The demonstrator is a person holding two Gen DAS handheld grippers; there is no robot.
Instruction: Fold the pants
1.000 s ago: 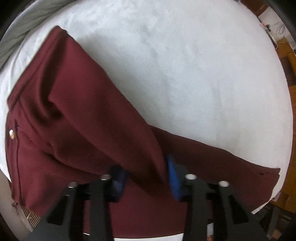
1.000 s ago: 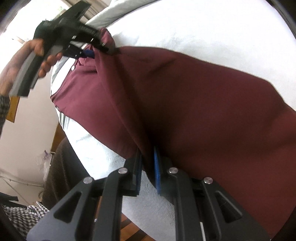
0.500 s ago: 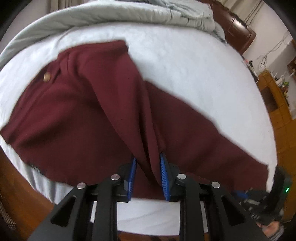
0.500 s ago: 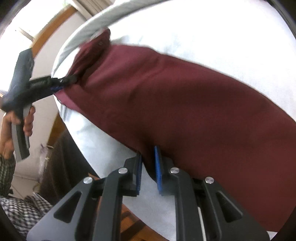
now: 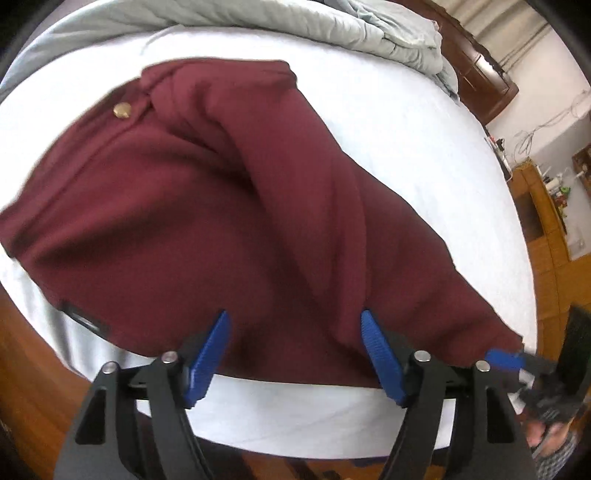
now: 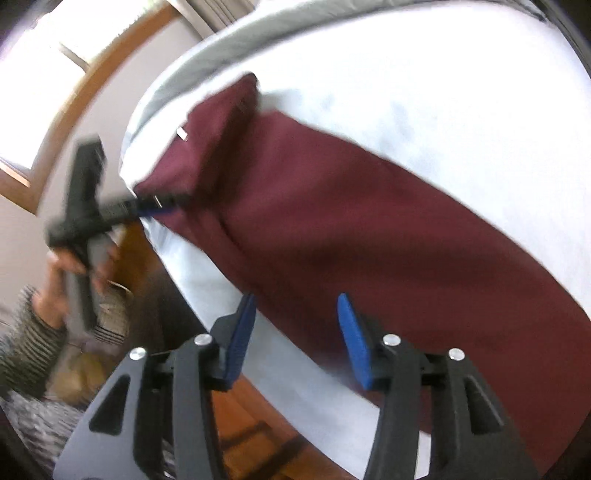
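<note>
The maroon pants point(image 5: 229, 221) lie on the white bed point(image 5: 406, 129), folded lengthwise with one leg over the other, brass button point(image 5: 122, 110) at the waist. My left gripper point(image 5: 295, 347) hovers over the near waist edge; its jaws are opening and the blue pads stand clear of the cloth. In the right wrist view the pants point(image 6: 351, 229) run diagonally, and my right gripper point(image 6: 297, 332) is over their near edge, jaws opening, pads off the fabric. The left gripper point(image 6: 162, 203) shows at the waist end, and the right gripper point(image 5: 506, 360) at the hem end.
A grey duvet point(image 5: 332, 29) is bunched at the bed's far side, before a dark wooden headboard point(image 5: 480, 74). Wooden cabinets point(image 5: 546, 229) stand to the right. A person's hand point(image 6: 66, 266) in a striped sleeve holds the left tool. Wooden floor lies below the bed's near edge.
Both grippers were shut on the pants' folded edge and drew it toward the bed's near side. Both have now opened and let the cloth go; the right one has lifted slightly.
</note>
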